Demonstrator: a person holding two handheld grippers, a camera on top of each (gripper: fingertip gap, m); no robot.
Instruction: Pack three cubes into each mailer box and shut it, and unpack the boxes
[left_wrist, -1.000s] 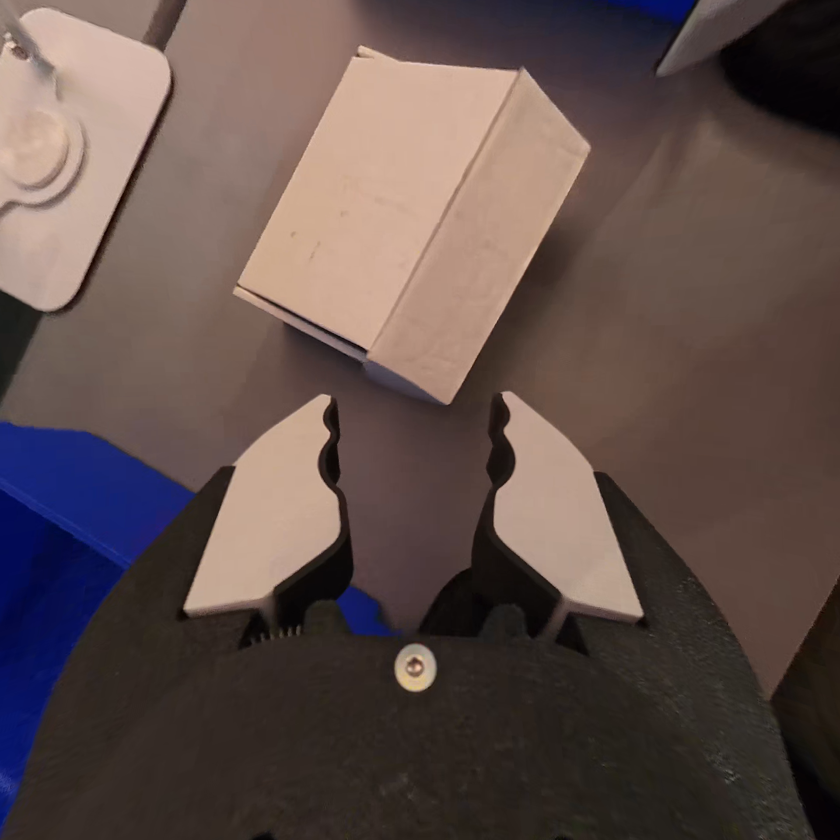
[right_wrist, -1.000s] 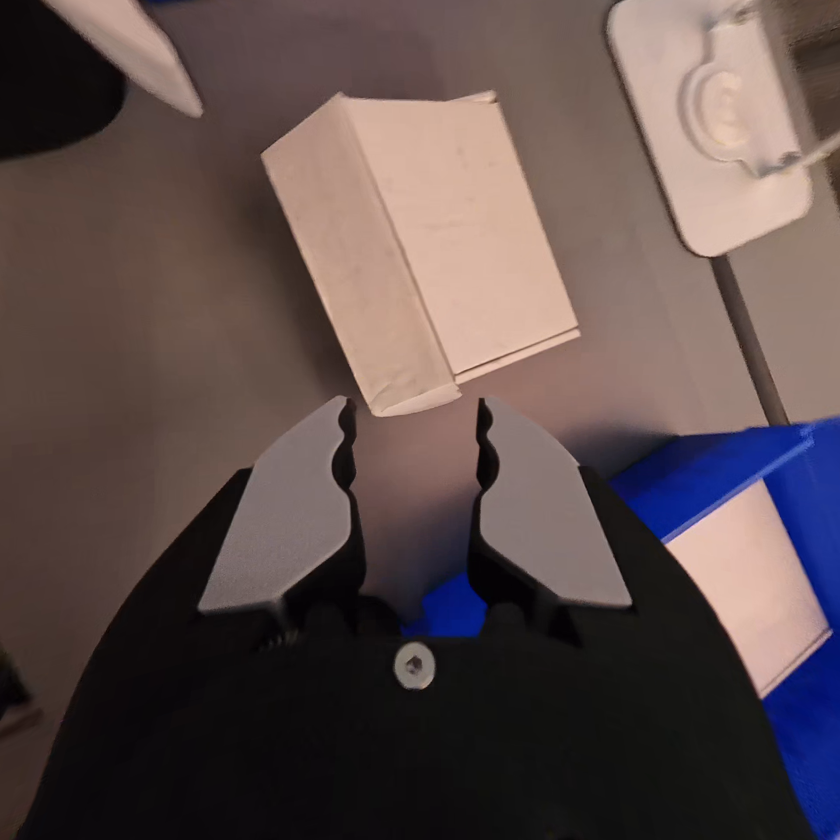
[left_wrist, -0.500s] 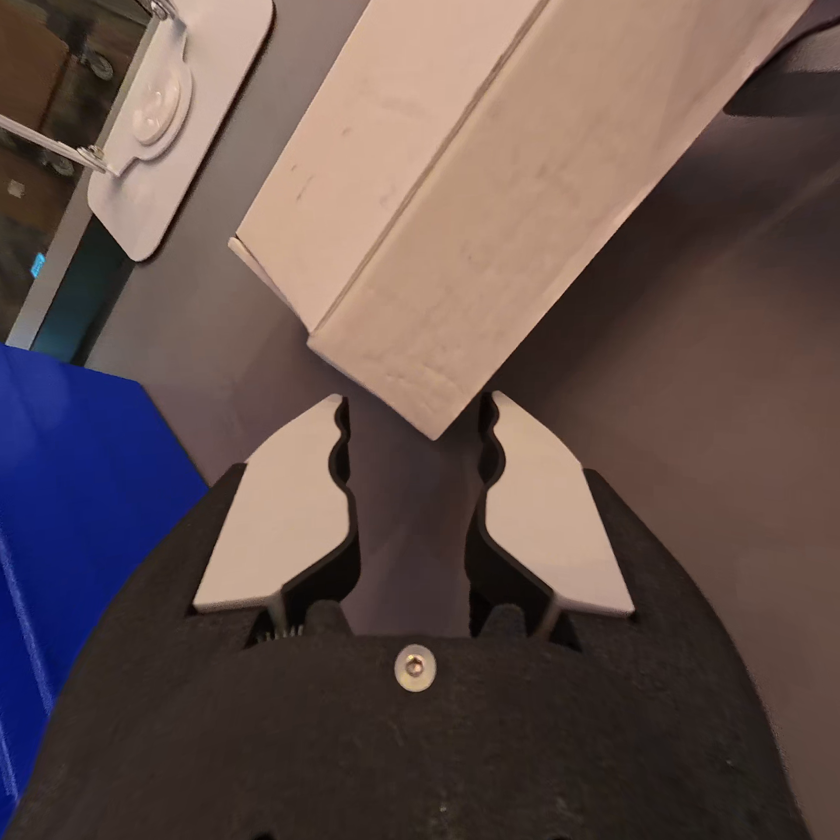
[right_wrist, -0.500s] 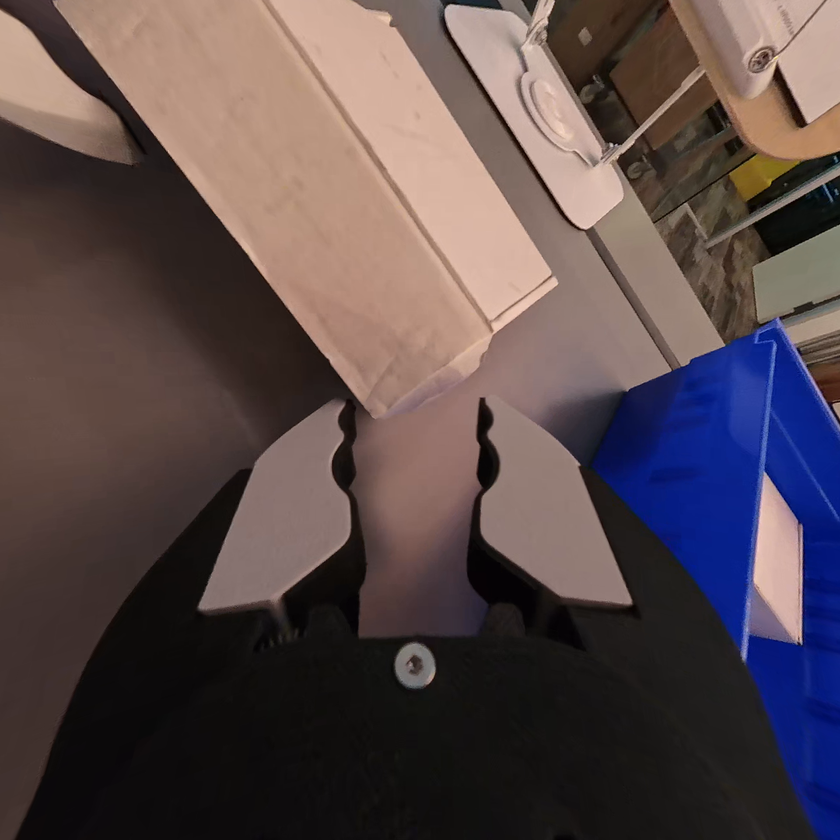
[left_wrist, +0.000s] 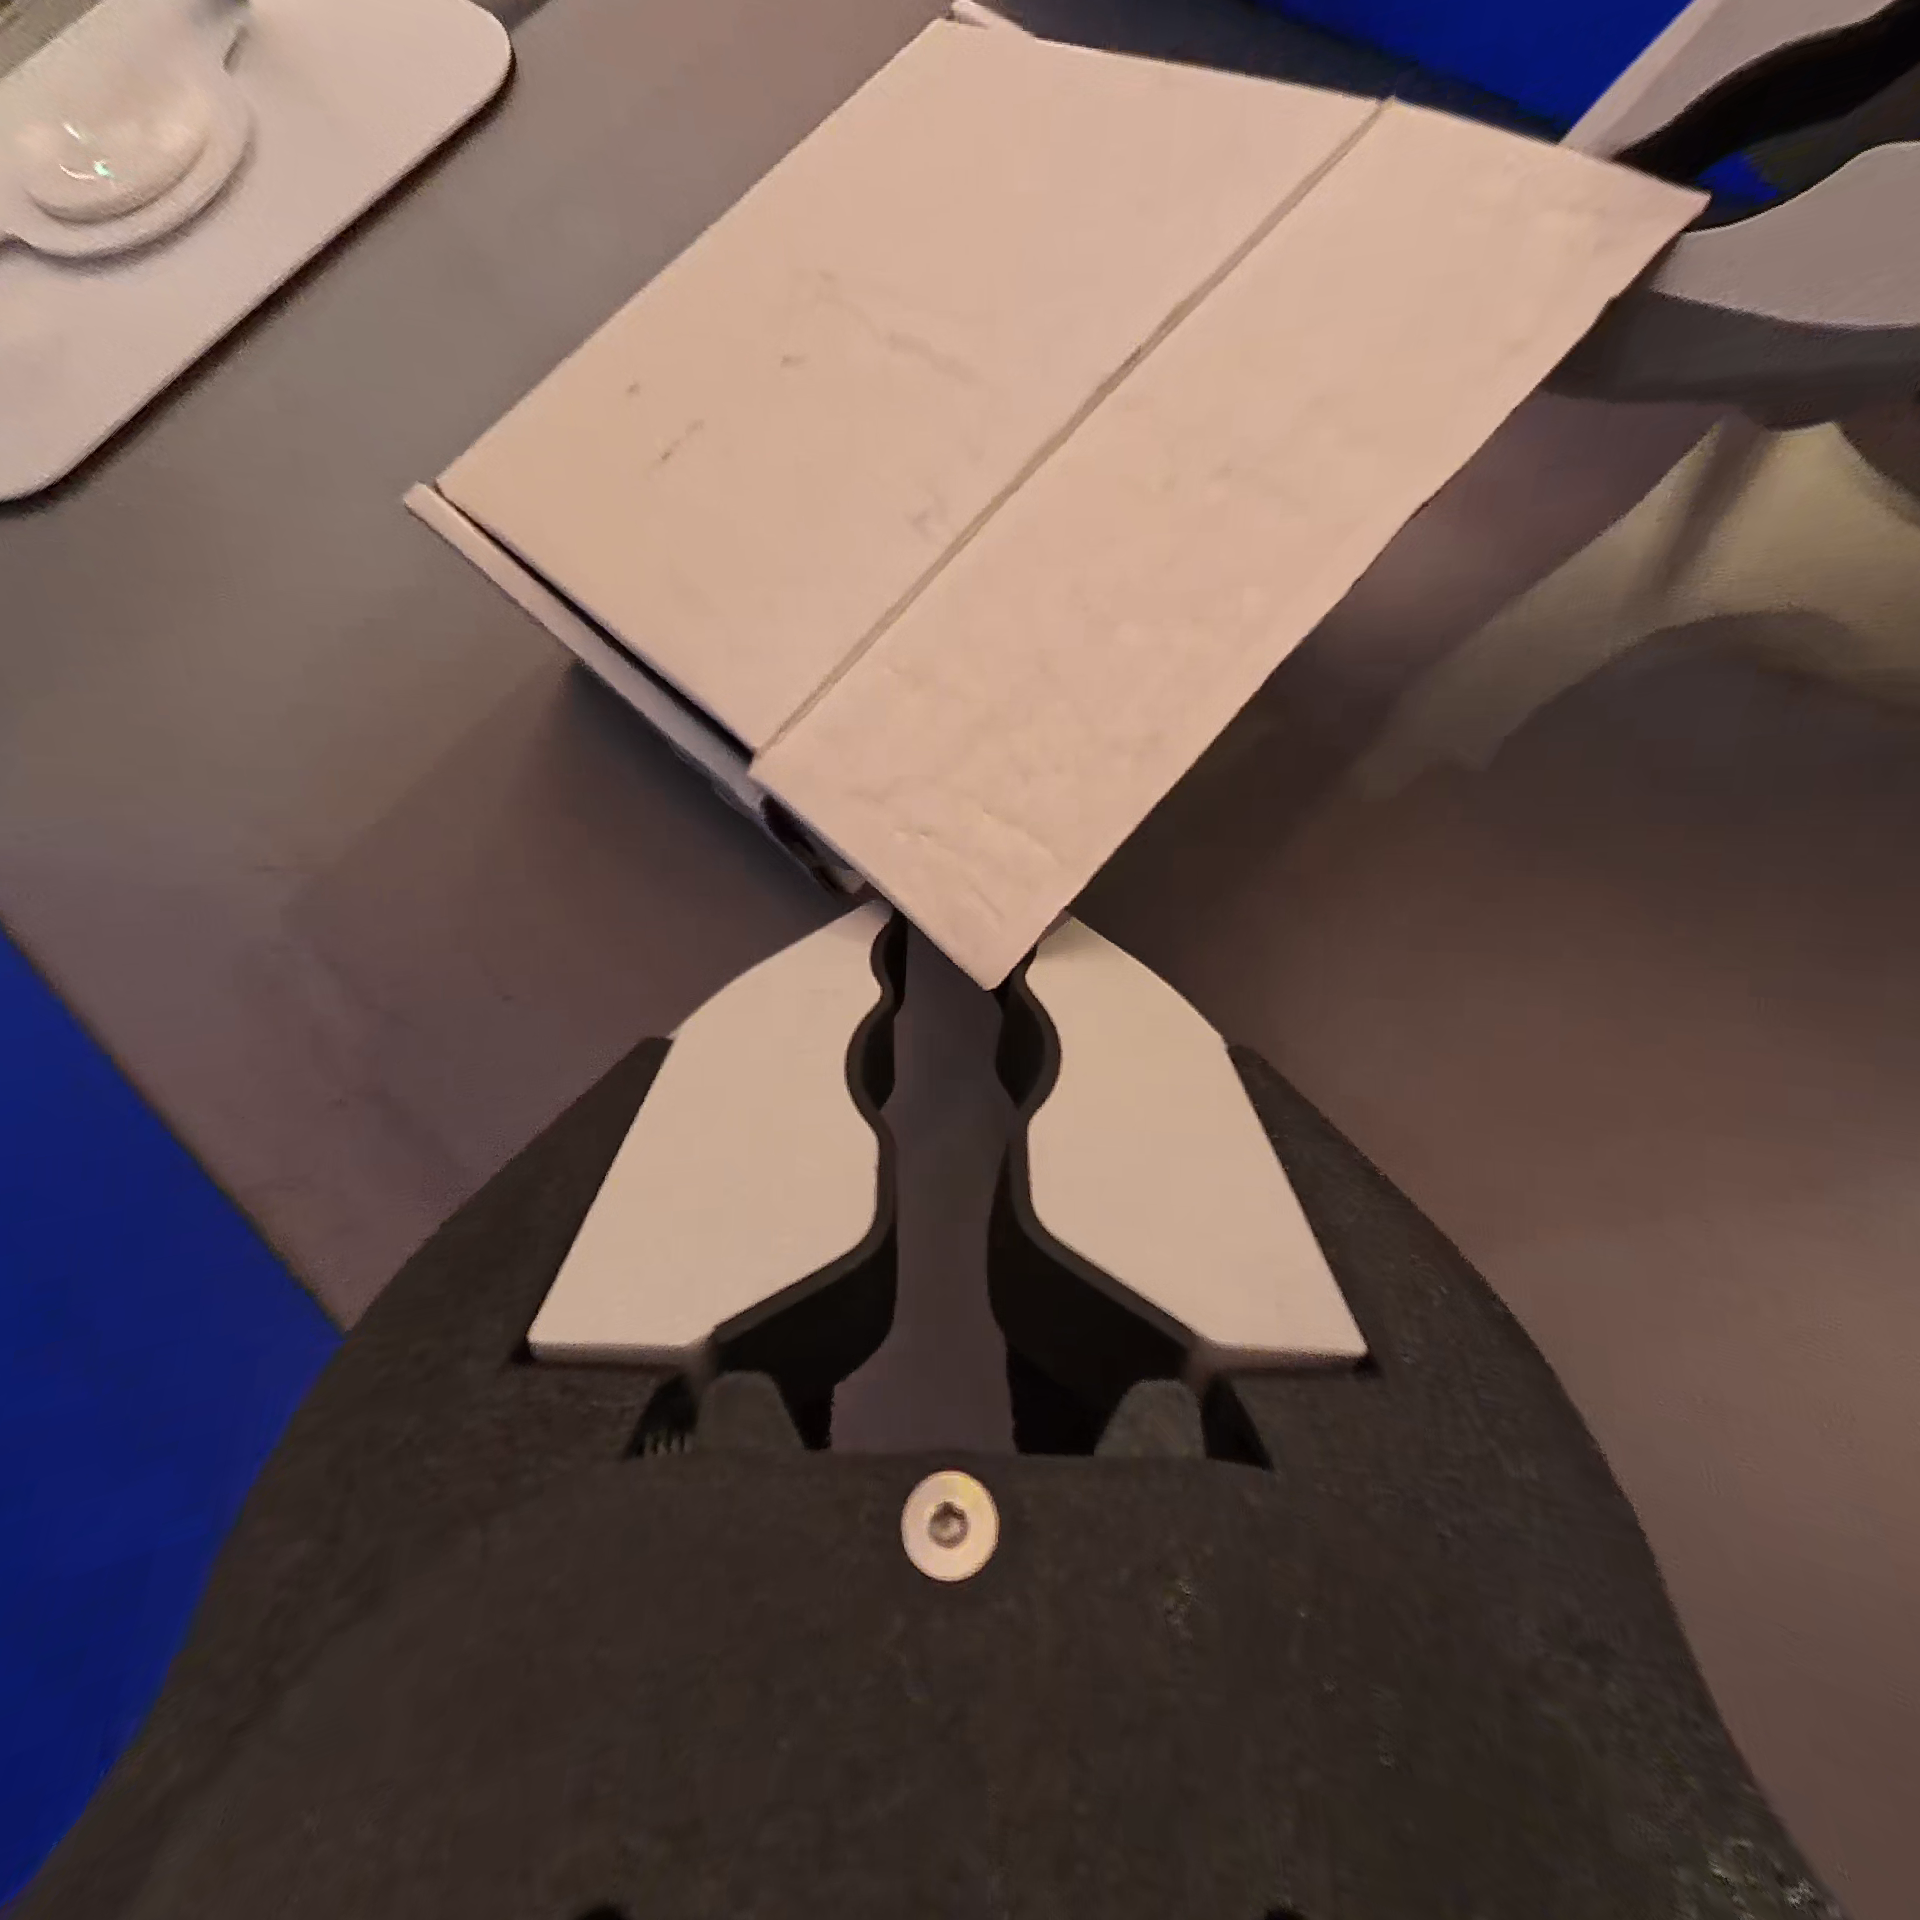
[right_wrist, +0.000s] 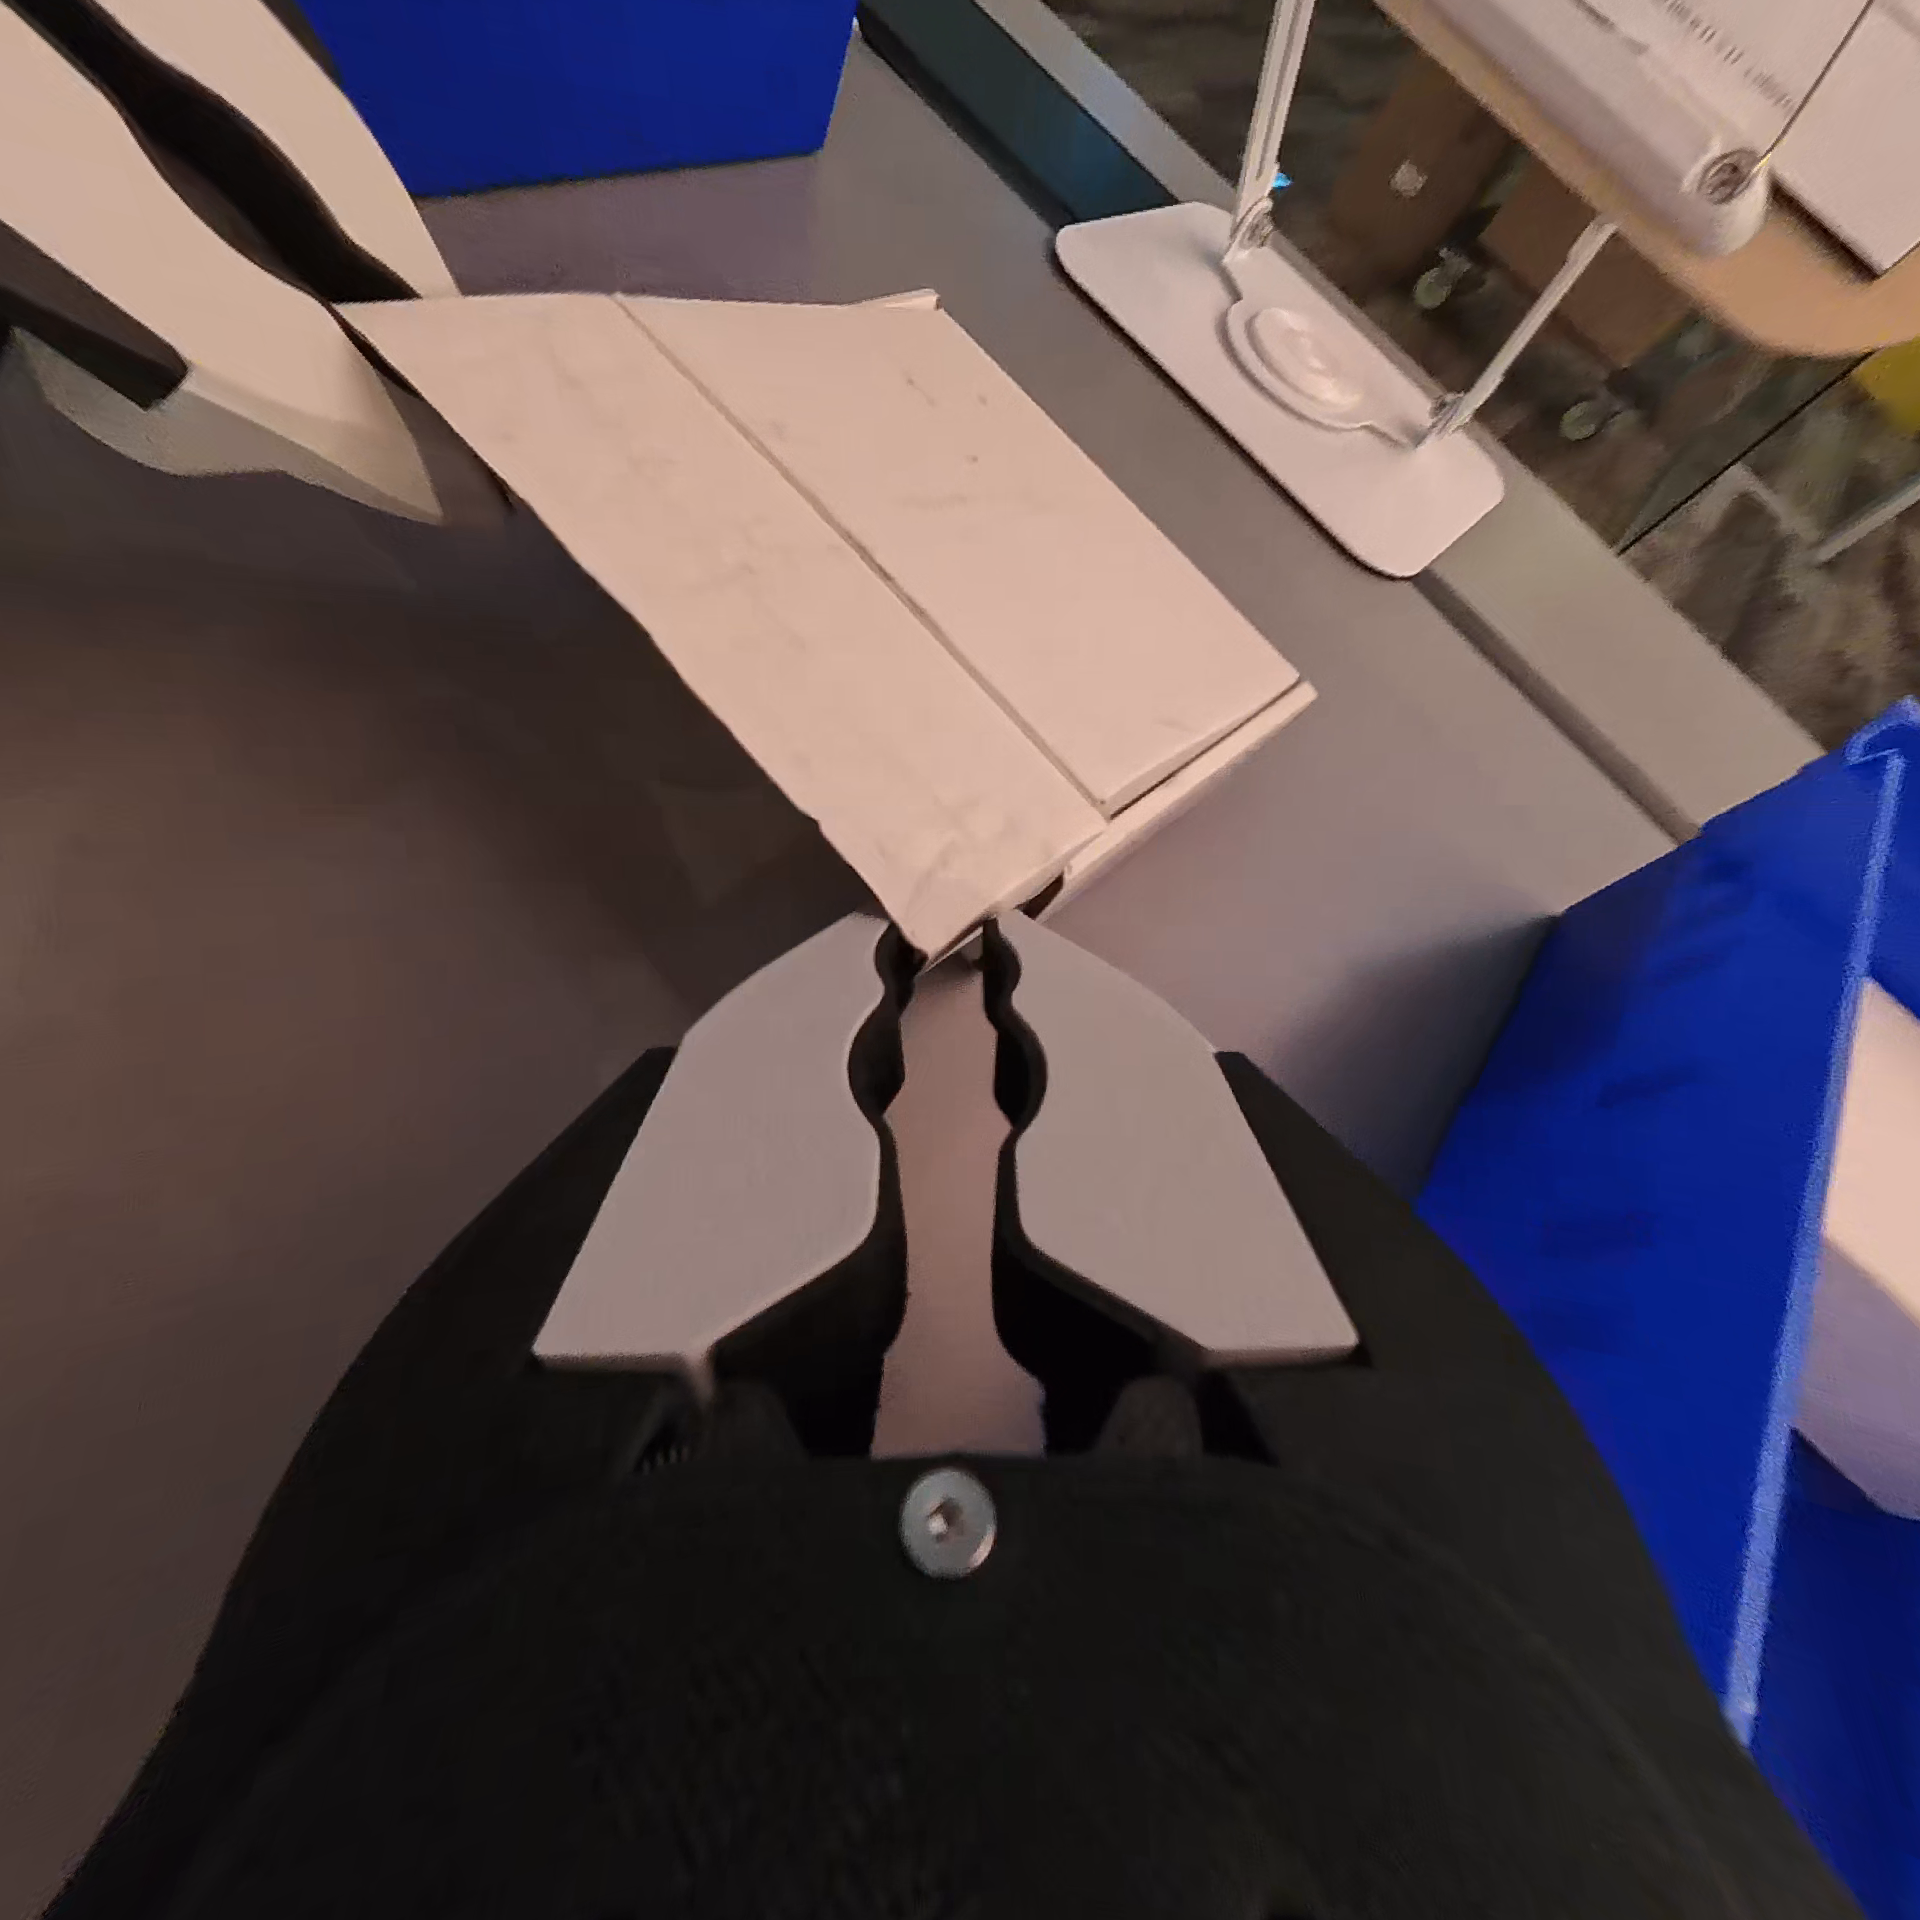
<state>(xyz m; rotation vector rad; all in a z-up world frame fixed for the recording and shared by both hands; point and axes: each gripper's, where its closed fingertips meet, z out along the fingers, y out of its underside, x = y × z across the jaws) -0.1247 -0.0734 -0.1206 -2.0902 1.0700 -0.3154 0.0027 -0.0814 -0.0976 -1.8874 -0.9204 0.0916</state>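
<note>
Bins flank the scene: blue plastic bin (left_wrist: 135, 1299) at the left edge of the left wrist view, another blue bin (right_wrist: 1704, 1195) at the right of the right wrist view with a pale slab, maybe a box, inside it; can't tell more. A third blue wall (right_wrist: 582, 83) sits at the far side of the bench (left_wrist: 1455, 935), which is matte grey and smooth.

White lamp base (left_wrist: 208, 208), flat plate with rounded corners and a round raised boss, sits far left, well apart from the box. Thin metal rods rise from it in the right wrist view (right_wrist: 1340, 343).

Box (left_wrist: 935, 499): white cardboard mailer, scuffed, flaps folded down, front flap creased and dented near the corners. It lies mid-bench, one corner toward each camera.

Left hand-held gripper (left_wrist: 951, 951): grey smooth fingers on a black grainy body, wavy inner edges, narrowed to a small gap with the flap's near corner between the tips; contact looks likely, not certain.

Right hand-held gripper (right_wrist: 945, 940): same build, tips nearly together, pinching the opposite corner of the flap.

Nothing sits between the grippers and the box.
</note>
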